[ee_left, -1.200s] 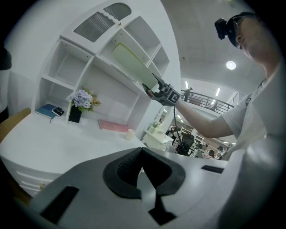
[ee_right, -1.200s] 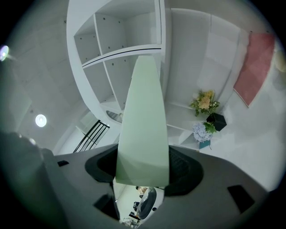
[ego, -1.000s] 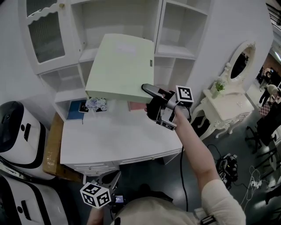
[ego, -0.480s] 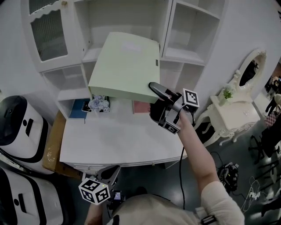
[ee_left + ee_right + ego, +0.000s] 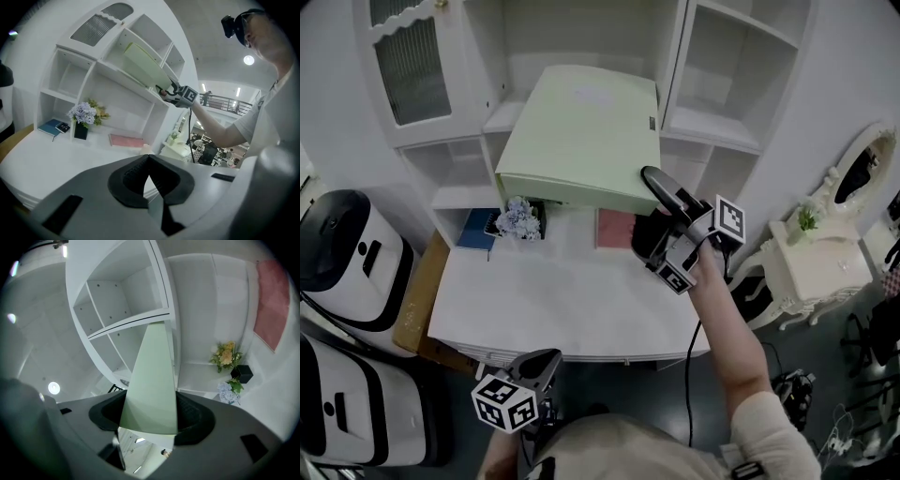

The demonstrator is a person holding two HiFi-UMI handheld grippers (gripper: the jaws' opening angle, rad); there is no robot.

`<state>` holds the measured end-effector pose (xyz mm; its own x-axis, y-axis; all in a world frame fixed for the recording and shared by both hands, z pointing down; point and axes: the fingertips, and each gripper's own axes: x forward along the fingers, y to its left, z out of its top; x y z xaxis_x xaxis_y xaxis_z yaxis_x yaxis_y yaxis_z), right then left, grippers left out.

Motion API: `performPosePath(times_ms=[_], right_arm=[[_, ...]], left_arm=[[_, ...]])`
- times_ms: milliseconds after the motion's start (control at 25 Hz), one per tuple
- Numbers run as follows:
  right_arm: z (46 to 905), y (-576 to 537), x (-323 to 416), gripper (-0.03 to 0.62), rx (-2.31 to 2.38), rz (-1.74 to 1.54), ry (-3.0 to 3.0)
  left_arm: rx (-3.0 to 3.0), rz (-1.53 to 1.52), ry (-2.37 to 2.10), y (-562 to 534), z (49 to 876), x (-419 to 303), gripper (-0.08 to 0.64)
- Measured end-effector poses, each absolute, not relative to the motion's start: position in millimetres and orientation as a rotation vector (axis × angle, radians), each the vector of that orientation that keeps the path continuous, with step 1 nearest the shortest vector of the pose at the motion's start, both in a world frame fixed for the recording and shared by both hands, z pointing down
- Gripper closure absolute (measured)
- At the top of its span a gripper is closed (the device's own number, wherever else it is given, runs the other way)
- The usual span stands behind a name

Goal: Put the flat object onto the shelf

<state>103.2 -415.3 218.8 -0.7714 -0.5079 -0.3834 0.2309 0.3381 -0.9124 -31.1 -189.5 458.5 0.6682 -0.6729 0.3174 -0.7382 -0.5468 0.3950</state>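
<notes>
Pinching the near edge of the flat green folder [image 5: 581, 131], the right gripper [image 5: 654, 180] points it up toward the shelf [image 5: 508, 114] just ahead.

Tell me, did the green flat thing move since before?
Yes. The green flat thing, held in the right tongs, rose toward the shelves: more of the pink book on the desk shows below it.

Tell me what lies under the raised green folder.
Below the green folder, held in the right claw, the white desk shows a flower pot, a blue notebook and a pink book. The folder covers part of the shelf behind it, so anything there cannot be seen.
</notes>
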Motion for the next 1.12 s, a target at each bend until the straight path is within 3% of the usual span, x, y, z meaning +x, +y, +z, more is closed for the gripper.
performPosePath(times_ms=[1120], right_arm=[[193.5,-462.0,123.3,0.266,-0.332,-1.359,1.795]], left_arm=[[2.51,0.21,-0.849,-251.0,445.3,-57.5,0.546]])
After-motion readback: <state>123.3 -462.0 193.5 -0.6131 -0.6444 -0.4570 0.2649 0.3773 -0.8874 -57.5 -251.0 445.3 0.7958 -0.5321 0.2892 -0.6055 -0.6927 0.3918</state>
